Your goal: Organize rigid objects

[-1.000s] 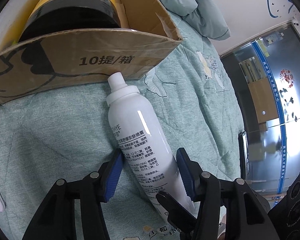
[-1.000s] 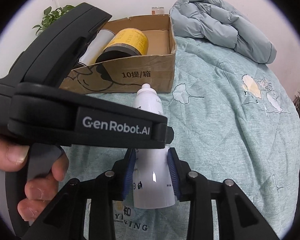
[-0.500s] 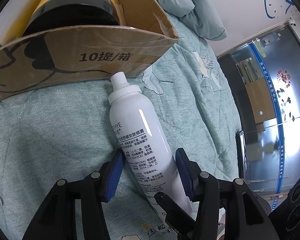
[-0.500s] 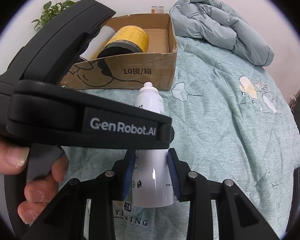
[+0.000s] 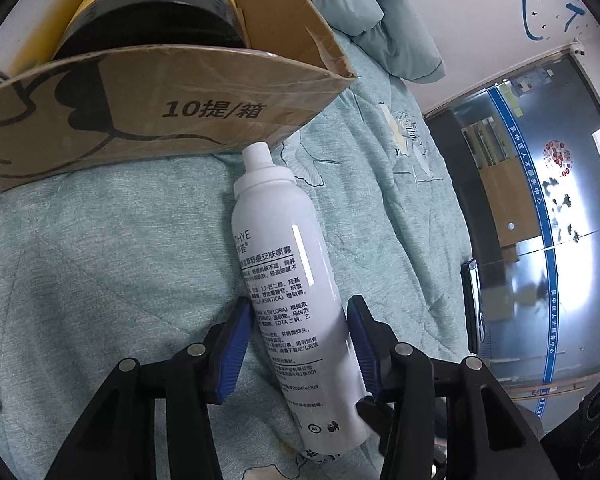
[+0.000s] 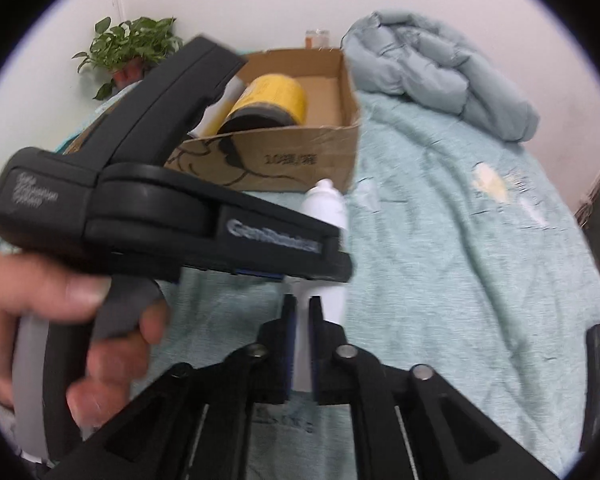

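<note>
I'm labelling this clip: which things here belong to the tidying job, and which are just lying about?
Job: white spray bottle between the closing left gripper pads; cardboard box; yellow-labelled can inside it.

Lying about: folded duvet, potted plant, green bedspread.

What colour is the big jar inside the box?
The jar is yellow with a black band at its end; the right wrist view shows it best.
</note>
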Demonstrator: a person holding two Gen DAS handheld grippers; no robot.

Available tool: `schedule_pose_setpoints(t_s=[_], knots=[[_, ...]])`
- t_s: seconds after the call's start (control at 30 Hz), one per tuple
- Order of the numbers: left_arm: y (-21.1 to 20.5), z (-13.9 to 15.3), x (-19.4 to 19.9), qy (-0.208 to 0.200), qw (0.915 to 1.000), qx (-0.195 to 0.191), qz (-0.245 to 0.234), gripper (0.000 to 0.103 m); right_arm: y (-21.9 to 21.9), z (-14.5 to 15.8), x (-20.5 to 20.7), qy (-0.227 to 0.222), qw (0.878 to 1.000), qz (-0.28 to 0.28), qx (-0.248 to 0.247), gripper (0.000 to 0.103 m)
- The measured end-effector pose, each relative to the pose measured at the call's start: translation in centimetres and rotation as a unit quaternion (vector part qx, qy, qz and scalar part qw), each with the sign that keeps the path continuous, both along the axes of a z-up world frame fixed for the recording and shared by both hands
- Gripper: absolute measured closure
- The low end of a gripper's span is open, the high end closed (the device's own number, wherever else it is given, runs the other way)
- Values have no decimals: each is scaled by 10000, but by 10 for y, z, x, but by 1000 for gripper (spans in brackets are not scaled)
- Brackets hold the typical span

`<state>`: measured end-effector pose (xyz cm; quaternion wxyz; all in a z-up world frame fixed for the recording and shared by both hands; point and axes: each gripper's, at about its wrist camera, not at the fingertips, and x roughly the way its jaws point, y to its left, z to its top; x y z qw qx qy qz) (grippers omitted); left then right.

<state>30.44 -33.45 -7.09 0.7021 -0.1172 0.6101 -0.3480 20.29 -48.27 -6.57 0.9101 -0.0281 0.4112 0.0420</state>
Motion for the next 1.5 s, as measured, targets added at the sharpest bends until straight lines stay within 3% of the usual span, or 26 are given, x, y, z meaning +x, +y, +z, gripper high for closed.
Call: schedule_pose_setpoints(t_s=[0.07,0.13,0.33,0.43,0.57,0.8,1.0,1.2,1.5], knots=[[0,-1,0,-8,10000,-8,0,57,-8,-1,-1,-48,9998,-137,-141,74],[-1,-1,1,13,10000,-11,-11,57,-16,-5,3,-29,9996,-253,-138,67],[-2,-2,7,74,10000,-4,-57,55,-16,-5,15,-26,10000,-54,48,66],[-2,-2,7,49,10000,12,-67,55,-11,-14,22,247,9991,155,322,64],[-2,-3,7,58,10000,2,-58,55,-5,-28,25,452,9985,227,204,57],[-2,8,-5,-219,9997,137,6,56,1,-28,18,415,9984,177,326,58],[6,50,-16,-764,9969,170,81,56,5,-7,4,90,9983,280,508,58],[13,107,-10,-1416,9898,112,129,57,8,33,4,-615,9956,384,594,58],[21,182,39,-2071,9779,4,285,57,21,96,45,-1170,9908,529,427,58]])
